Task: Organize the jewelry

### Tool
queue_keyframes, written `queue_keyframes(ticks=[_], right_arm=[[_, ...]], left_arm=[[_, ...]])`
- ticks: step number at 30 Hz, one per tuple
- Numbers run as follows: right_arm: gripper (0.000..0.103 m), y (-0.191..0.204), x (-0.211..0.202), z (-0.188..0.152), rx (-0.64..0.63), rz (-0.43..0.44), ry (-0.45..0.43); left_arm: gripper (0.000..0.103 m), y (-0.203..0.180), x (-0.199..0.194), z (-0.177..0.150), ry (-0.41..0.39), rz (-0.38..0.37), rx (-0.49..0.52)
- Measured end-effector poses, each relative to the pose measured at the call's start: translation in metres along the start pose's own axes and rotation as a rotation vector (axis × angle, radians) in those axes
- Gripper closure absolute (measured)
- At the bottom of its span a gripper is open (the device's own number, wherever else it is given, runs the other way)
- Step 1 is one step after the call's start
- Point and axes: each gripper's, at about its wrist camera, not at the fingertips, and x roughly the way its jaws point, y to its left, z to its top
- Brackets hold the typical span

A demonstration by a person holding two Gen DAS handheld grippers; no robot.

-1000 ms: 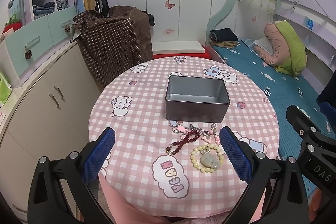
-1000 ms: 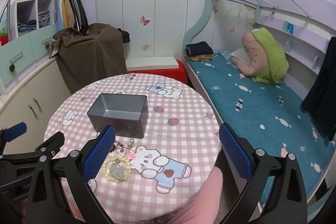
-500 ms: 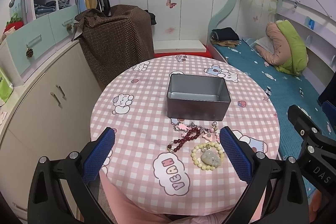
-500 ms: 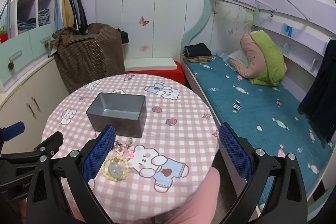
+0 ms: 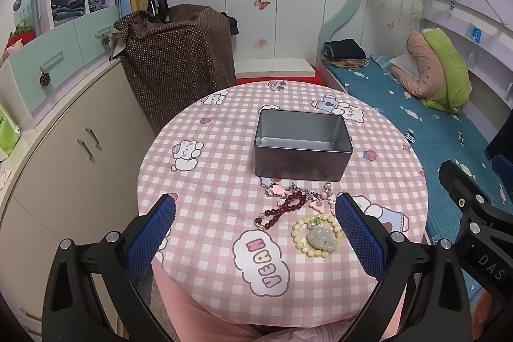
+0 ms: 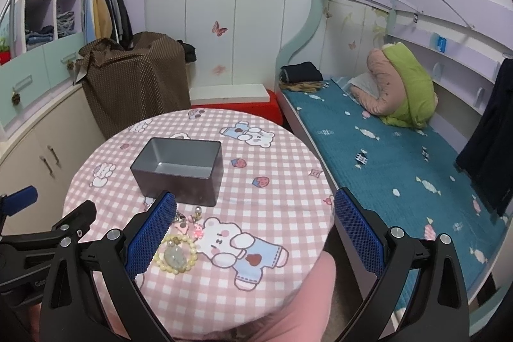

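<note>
- Both the left gripper (image 5: 255,231) and right gripper (image 6: 255,231) are held spread wide, nothing between the fingers
- A yellow bead bracelet (image 5: 316,234), a dark red bead bracelet (image 5: 283,209) and pink charms (image 5: 278,190) are laid on the checked table (image 5: 208,181)
- Just behind them an open grey tin (image 5: 303,146) is seen, empty
</note>
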Motion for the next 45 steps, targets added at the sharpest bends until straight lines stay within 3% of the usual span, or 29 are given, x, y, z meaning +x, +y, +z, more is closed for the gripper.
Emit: queue_keyframes(ticks=[27, 45], right_arm=[[0.007, 0.002, 0.013, -0.002, 0.006, 0.015, 0.042], [0.007, 0.014, 0.054, -0.010, 0.001, 0.045, 0.165]], left_arm=[[0.007, 0.002, 0.015, -0.002, 0.036, -0.013, -0.007], [0.007, 0.013, 0.057, -0.007, 0.177, -0.074, -0.028]])
